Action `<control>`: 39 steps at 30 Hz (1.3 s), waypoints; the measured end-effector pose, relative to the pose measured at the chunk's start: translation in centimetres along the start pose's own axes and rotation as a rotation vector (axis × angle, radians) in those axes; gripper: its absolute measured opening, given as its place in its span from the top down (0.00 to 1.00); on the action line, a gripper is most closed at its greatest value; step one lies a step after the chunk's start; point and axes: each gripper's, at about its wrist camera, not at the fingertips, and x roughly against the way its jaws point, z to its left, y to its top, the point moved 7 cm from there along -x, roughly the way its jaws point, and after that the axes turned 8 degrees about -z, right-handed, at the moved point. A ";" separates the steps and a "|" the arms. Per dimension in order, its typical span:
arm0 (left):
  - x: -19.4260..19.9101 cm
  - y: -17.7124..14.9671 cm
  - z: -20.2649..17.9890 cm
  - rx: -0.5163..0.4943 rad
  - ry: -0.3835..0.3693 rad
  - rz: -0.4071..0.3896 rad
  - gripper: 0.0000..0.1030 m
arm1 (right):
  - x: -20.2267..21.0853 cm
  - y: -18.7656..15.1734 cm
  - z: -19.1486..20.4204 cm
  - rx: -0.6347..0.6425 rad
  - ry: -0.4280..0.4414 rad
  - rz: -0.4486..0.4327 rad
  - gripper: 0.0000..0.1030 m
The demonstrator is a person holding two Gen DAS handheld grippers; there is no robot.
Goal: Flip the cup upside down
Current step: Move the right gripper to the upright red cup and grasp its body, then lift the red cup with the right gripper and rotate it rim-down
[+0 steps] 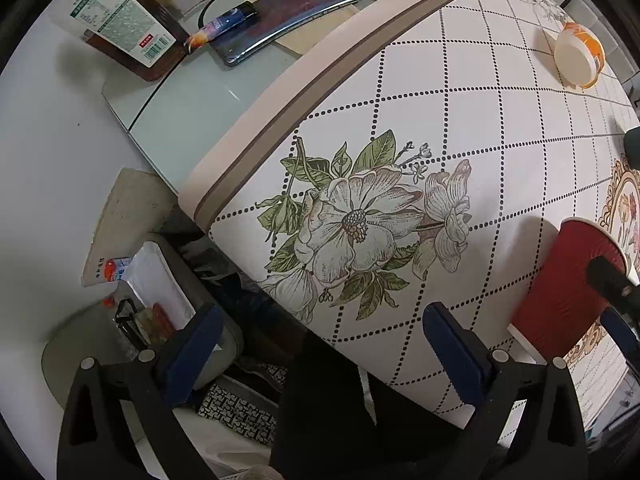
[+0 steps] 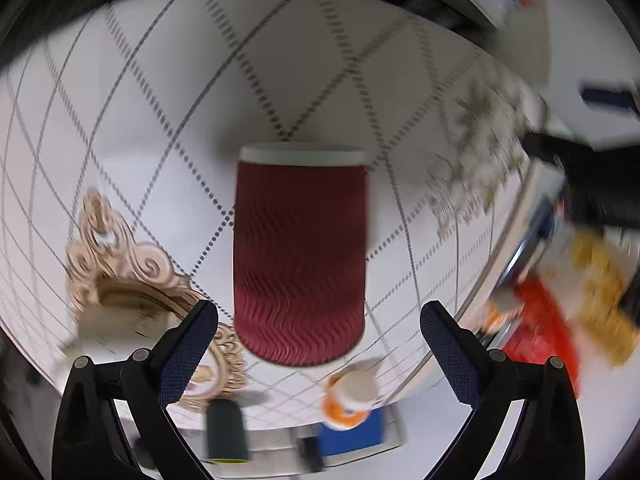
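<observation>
A dark red ribbed paper cup [image 2: 300,252] with a white rim stands on the flowered tablecloth [image 2: 160,120]. In the blurred, rotated right wrist view its rim end points to the top of the frame. My right gripper [image 2: 318,340] is open, fingers [image 2: 188,348] on either side of the cup with gaps, not touching it. In the left wrist view the same cup [image 1: 568,292] is at the right edge, with the right gripper's dark fingers [image 1: 612,284] beside it. My left gripper [image 1: 324,344] is open and empty over the table's near edge.
An orange and white paper cup [image 1: 578,54] lies on its side at the far right of the cloth. A bottle [image 1: 128,24], a phone [image 1: 280,20] and a pen [image 1: 224,24] lie on the glass top beyond the cloth. Clutter sits below the table edge [image 1: 160,300].
</observation>
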 end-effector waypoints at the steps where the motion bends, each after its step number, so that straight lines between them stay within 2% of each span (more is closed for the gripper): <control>1: -0.1 0.1 -0.1 -0.002 0.001 0.001 0.00 | -0.4 0.1 0.3 0.035 -0.007 -0.001 0.00; 5: -0.4 0.5 0.0 -0.007 0.004 0.000 0.00 | -1.4 0.5 0.9 0.109 -0.005 -0.016 0.00; 15: -0.8 1.2 -0.4 -0.020 0.011 0.014 0.01 | -2.7 1.4 1.9 0.155 0.010 -0.039 0.01; 17: -0.7 1.3 -0.5 -0.026 0.011 0.014 0.01 | -3.1 1.4 2.2 0.152 0.011 -0.041 0.10; 18: -0.7 1.4 -0.6 -0.027 0.011 0.015 0.01 | -3.3 1.4 2.3 0.146 0.008 -0.044 0.13; 19: -0.7 1.4 -0.7 -0.029 0.010 0.015 0.01 | -3.5 1.5 2.3 0.138 0.007 -0.046 0.20; 31: -0.4 1.7 -2.2 -0.065 0.006 0.023 0.01 | -3.3 2.3 1.1 0.048 0.001 -0.075 0.23; 36: -0.1 2.0 -2.7 -0.083 0.005 0.016 0.01 | -3.0 2.1 0.2 -0.052 0.020 -0.068 0.23; 39: 0.2 2.3 -2.8 -0.091 0.005 0.010 0.01 | -2.8 1.8 -0.6 -0.164 0.051 -0.064 0.23</control>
